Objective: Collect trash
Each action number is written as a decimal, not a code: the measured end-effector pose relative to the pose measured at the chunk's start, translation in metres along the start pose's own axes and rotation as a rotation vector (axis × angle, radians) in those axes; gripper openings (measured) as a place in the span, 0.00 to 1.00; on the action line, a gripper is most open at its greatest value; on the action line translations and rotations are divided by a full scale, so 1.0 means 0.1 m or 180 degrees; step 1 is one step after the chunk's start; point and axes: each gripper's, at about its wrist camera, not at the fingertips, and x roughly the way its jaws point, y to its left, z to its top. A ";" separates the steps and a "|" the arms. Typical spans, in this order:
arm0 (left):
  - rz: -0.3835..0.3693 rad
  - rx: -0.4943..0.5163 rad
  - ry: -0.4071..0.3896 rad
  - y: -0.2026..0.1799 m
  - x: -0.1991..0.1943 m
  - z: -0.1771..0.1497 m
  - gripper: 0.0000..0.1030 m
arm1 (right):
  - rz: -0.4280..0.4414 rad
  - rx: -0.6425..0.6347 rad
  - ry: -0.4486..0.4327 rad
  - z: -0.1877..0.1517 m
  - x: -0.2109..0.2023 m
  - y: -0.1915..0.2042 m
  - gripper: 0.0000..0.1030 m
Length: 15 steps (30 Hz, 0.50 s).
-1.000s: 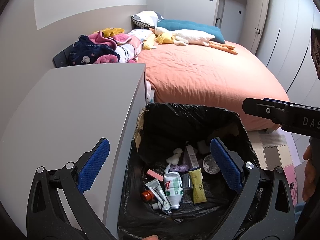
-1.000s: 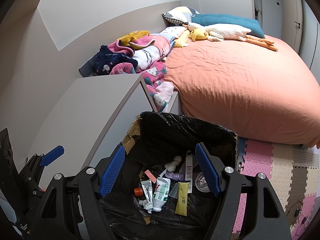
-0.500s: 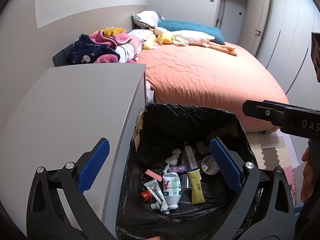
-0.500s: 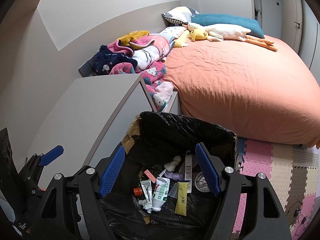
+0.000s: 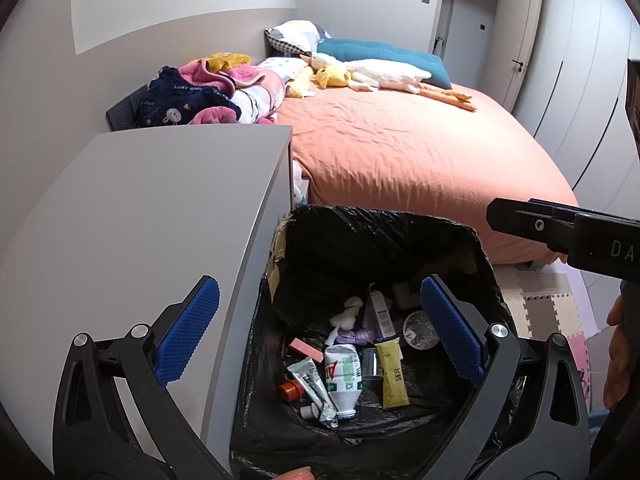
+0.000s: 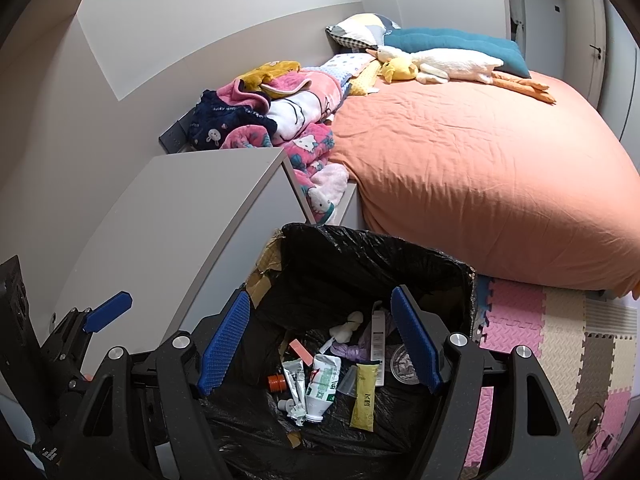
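A bin lined with a black bag stands beside a grey cabinet. Inside lie several pieces of trash: a crushed white bottle, a yellow tube, a silver tube, a pink block and a crumpled tissue. My left gripper is open and empty above the bin. My right gripper is open and empty above the bin too. The right gripper's finger shows at the right of the left wrist view.
The grey cabinet is left of the bin. A bed with an orange cover lies behind, with a pile of clothes and a plush goose. Foam floor mats are at the right.
Almost nothing has changed. Both grippers stay open over the bin, with only a slight drift of the views.
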 end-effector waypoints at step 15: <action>0.0059 0.0065 0.0052 -0.04 0.02 0.01 0.94 | 0.0005 -0.0011 0.0001 0.01 -0.03 0.00 0.72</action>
